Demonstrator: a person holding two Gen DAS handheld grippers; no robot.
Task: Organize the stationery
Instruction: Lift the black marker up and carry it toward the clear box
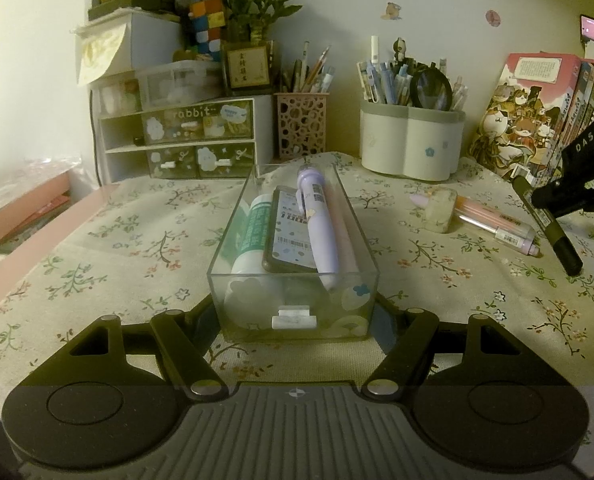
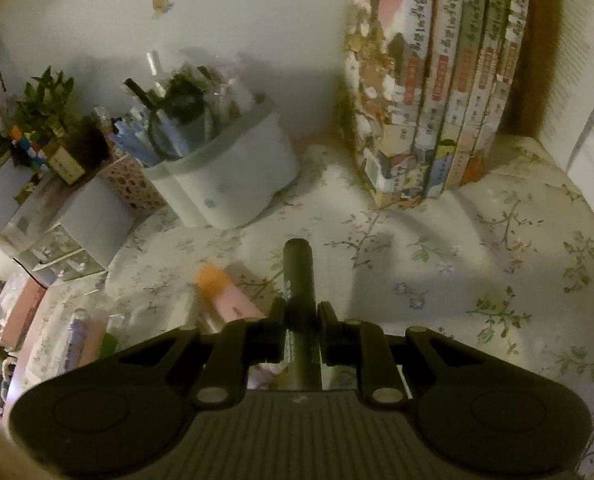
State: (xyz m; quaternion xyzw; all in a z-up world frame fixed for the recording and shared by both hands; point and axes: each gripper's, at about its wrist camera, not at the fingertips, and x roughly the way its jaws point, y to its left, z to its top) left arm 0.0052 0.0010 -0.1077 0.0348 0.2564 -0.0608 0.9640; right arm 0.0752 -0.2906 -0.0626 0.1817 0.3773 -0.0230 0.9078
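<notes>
A clear plastic drawer box (image 1: 233, 216) stands on the flowered cloth in the left wrist view. In it lie a purple pen (image 1: 320, 224), a patterned flat case (image 1: 291, 232) and a green-and-white tube (image 1: 251, 232). My left gripper (image 1: 293, 308) is spread around the box's near end, its fingers beside the corners. My right gripper (image 2: 300, 320) is shut on a black marker (image 2: 297, 272), held above the cloth; it also shows in the left wrist view (image 1: 549, 224). An orange-pink highlighter (image 1: 497, 220) and an eraser (image 1: 441, 208) lie on the cloth.
At the back stand a white pen holder (image 1: 413, 144), a pink lattice pen cup (image 1: 301, 126), a drawer unit (image 1: 185, 140) and a row of books (image 2: 437, 92). The table's left edge (image 1: 37, 248) drops off to pink boxes.
</notes>
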